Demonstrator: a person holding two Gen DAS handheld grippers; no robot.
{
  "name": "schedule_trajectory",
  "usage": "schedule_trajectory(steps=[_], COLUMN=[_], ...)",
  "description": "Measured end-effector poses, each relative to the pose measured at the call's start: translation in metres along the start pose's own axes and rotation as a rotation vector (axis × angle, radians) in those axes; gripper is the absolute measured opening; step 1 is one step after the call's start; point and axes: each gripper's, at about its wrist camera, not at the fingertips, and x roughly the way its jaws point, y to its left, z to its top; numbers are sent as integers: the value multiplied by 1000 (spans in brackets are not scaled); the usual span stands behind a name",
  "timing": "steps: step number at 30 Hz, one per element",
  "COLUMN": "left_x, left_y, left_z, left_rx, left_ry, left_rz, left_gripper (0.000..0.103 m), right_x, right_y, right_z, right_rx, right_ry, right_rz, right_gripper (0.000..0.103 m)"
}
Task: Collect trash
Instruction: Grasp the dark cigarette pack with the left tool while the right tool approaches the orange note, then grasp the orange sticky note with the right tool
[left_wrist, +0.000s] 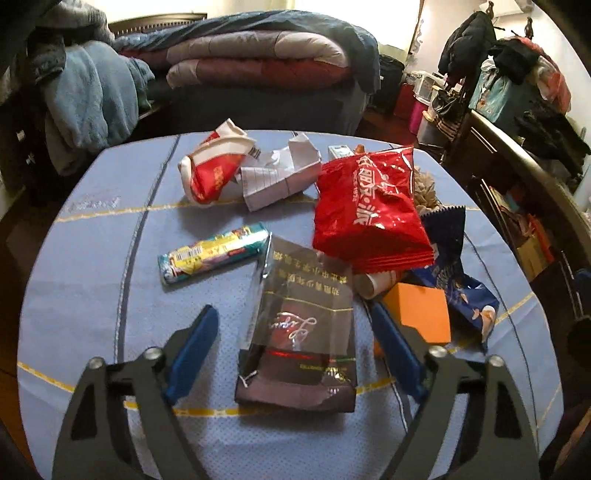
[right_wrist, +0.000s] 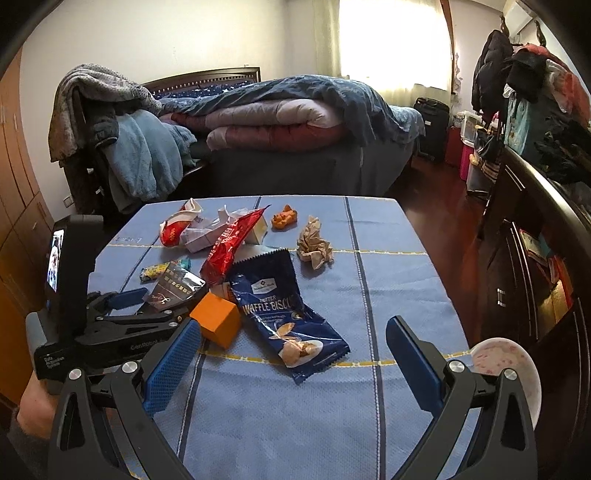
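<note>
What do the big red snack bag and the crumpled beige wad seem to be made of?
Big red snack bag: likely glossy plastic film; it shows bright highlights and crimped end seals. Crumpled beige wad: probably matte paper; creased, no shine.

Daylight pours through the overexposed curtained window (right_wrist: 391, 40) behind, leaving the room's dark corners dim. Glare glints off the shiny red foil snack bag (left_wrist: 369, 206). Both fisheye views bend strongly and blacken toward their edges.

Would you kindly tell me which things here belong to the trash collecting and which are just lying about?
Trash to collect: dark cigarette pack, red snack bag, blue biscuit wrapper, crumpled paper.
Lying about: bed, hung coats, pink-flecked bowl.
</note>
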Motion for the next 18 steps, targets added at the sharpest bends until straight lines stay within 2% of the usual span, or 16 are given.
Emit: schedule_trajectory(steps=[2, 3, 8, 18], left_x=[3, 3, -2, -55], left_y=[-1, -3, 4, 56], left_z=[-2, -2, -1, -12], left_rx=[22, 39, 17, -131], left_ry=[11, 12, 3, -110], left_rz=[35, 54, 18, 124], left_gripper=[61, 57, 55, 55], right_x=[2, 4, 12, 54], right_y=[1, 3, 12, 63], right_z=[0, 0, 0, -1], right_rx=[1, -1, -14, -92], right_ry=[6, 9, 20, 102], right_rz=[9, 12, 20, 108], right_gripper=[100, 100, 100, 100])
